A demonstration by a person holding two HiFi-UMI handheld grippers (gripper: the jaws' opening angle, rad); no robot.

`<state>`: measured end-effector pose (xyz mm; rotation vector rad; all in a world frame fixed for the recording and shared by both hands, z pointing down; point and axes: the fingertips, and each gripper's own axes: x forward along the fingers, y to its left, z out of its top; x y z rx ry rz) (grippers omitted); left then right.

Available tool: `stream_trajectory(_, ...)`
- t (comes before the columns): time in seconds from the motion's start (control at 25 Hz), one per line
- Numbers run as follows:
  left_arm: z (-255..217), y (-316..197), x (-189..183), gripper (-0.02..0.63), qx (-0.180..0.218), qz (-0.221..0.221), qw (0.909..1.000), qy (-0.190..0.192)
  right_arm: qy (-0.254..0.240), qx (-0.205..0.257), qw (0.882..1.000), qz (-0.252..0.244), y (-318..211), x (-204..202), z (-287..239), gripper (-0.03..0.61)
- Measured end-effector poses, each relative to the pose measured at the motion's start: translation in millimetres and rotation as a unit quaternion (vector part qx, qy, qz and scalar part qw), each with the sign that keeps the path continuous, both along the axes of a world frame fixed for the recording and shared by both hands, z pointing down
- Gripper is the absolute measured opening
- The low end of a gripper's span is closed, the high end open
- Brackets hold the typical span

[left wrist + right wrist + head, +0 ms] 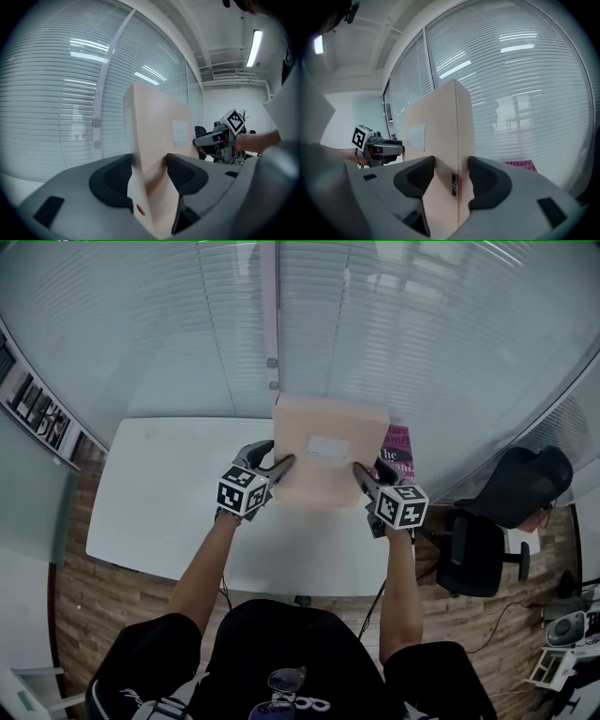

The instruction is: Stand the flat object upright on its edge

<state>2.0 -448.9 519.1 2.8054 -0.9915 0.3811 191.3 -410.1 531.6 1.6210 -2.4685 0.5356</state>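
Pink book [398,452] beside beige box [328,457], R side

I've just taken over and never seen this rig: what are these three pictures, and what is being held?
There is no robot arm: a person holds a two-jaw gripper in each hand. The head view looks down from a camera on the person's head; the two gripper views each look along one gripper's jaws. The left gripper and the right gripper each clamp one side edge of a flat beige box, roughly upright over the white table. Whether its lower edge touches the table I can't tell. A pink book lies on the table behind it.
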Motion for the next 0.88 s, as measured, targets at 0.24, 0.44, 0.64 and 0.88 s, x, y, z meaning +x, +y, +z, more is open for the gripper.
stream_trajectory(0.24,1.9,-19.8,8.8,0.253,-0.002,-0.005,1.0,-0.001,0.0,-0.002,1.0,0.005,-19.3,8.7,0.6,0.249)
stream_trajectory(0.44,2.1,-37.0,14.5,0.253,0.002,-0.004,1.0,-0.004,0.002,-0.002,1.0,0.007,-35.9,14.2,2.4,0.249)
stream_trajectory(0.64,1.1,-59.4,21.3,0.253,0.004,-0.003,1.0,-0.008,0.003,-0.002,1.0,0.009,-57.8,20.8,2.1,0.249)
stream_trajectory(0.88,0.2,-90.3,30.2,0.253,0.004,-0.002,1.0,-0.008,0.008,0.0,1.0,0.015,-88.9,29.6,-0.6,0.249)
